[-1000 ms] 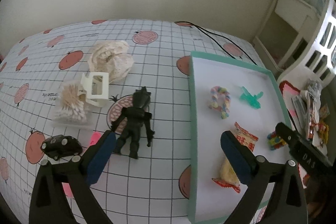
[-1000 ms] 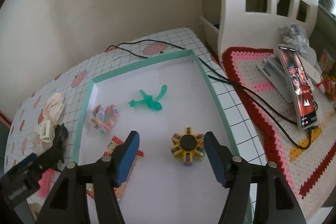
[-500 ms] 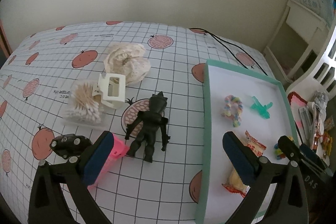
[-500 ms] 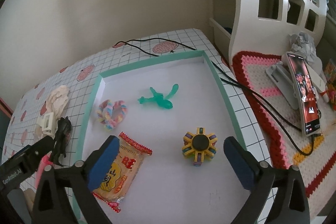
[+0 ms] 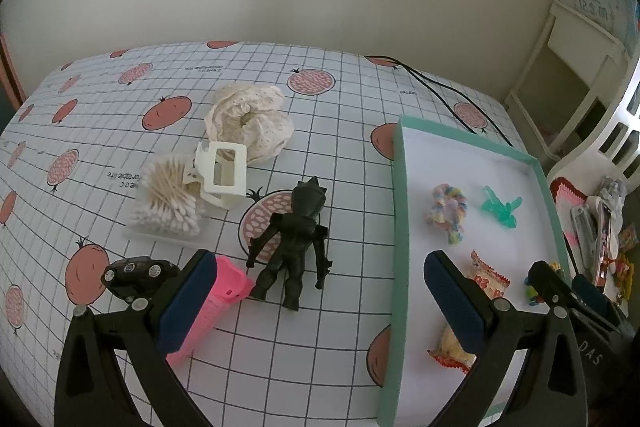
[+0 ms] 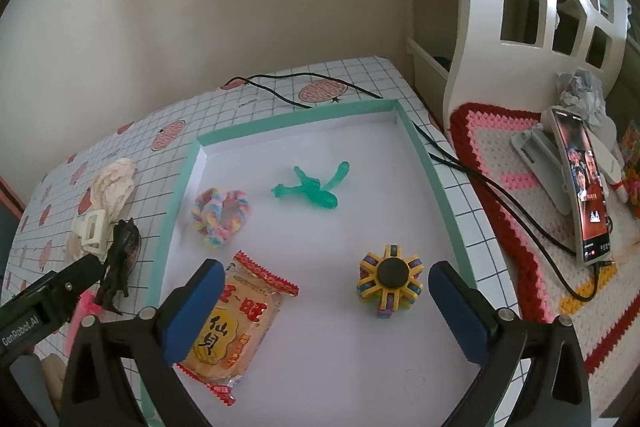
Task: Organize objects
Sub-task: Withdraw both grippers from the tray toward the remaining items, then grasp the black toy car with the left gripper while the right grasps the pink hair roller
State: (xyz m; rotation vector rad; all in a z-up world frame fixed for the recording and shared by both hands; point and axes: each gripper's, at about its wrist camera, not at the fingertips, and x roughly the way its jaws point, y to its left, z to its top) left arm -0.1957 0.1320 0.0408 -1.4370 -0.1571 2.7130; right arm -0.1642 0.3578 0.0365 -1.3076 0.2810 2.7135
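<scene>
**Both hand-held grippers spread wide above table and tray, nothing gripped**

While both tools hover, the table (image 5: 328, 339) w/ its grid-and-fruit cloth fills the left wrist view; the teal-rimmed tray (image 5: 396, 227) sits at its 3 o'clock side, white floor inside. Left hand-held gripper (image 5: 320, 303) is released, jaws far apart, empty, straddling the tray's left rim. Right hand-held gripper (image 6: 326, 301) likewise released and empty, over the tray's near half.

On the table, big to small: crumpled cream cloth (image 5: 248, 123) at 12 o'clock; cotton swab pack (image 5: 168, 203) at 10 o'clock; black figure (image 5: 296, 239) lying centre, just left of the tray; pink comb (image 5: 212, 307) partly behind the left finger; white hair clip (image 5: 222, 175) touching the swabs; black toy car (image 5: 138, 271) at 8 o'clock.

In the tray: snack packet (image 6: 232, 323) near the right tool's left finger; yellow spinner (image 6: 390, 279) betw. the fingers, untouched; pastel hair tie (image 6: 220, 211); green plastic toy (image 6: 316, 187) toward 12 o'clock.

Off the table at 3 o'clock, a phone (image 6: 580, 179) leans on a stand on a crochet mat (image 6: 516, 187).
</scene>
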